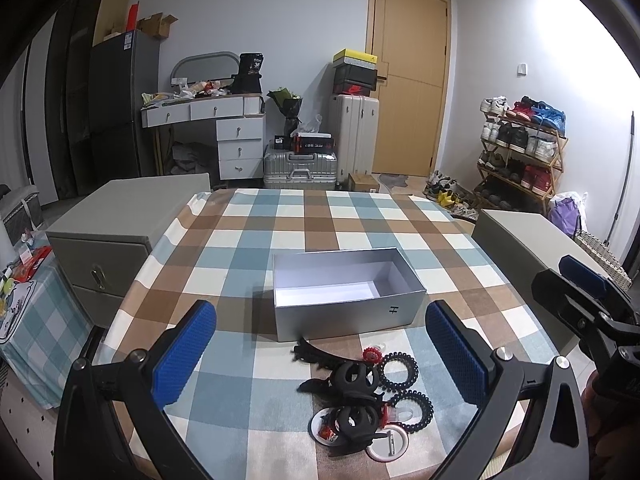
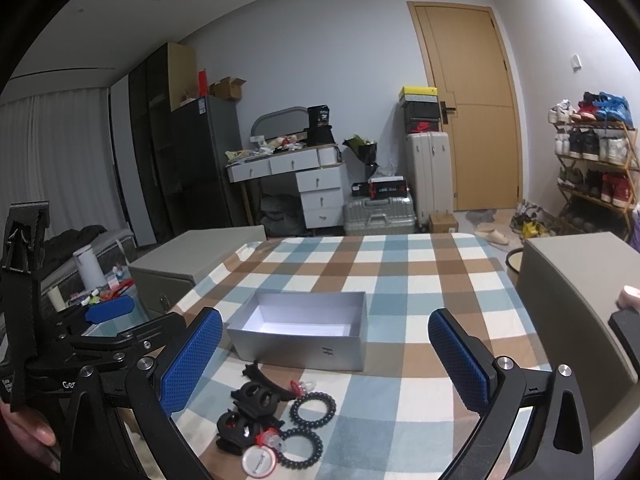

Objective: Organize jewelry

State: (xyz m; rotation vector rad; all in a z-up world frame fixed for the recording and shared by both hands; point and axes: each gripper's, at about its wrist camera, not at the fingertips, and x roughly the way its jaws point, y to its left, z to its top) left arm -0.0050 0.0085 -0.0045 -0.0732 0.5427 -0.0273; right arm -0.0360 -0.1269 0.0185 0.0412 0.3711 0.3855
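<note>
An open silver box [image 1: 348, 312] [image 2: 300, 344], white inside and with nothing in it, sits mid-table. Just in front of it lies a pile of accessories: black claw hair clips [image 1: 354, 378] [image 2: 254, 398], black spiral hair ties [image 1: 400, 370] [image 2: 314, 402], round pin badges [image 1: 390, 446] [image 2: 258, 460] and small red pieces [image 1: 370, 355]. My left gripper [image 1: 320, 352] hovers above the pile, open and holding nothing. My right gripper [image 2: 326, 364] is open over the same spot, slightly to the right, also holding nothing.
The table wears a blue, brown and white checked cloth [image 1: 280, 216]. Grey cabinets flank it on the left [image 1: 120, 232] and the right [image 2: 568, 304]. Suitcases [image 1: 300, 166], a vanity desk [image 1: 208, 108], a shoe rack [image 1: 520, 152] and a door [image 1: 408, 80] lie beyond.
</note>
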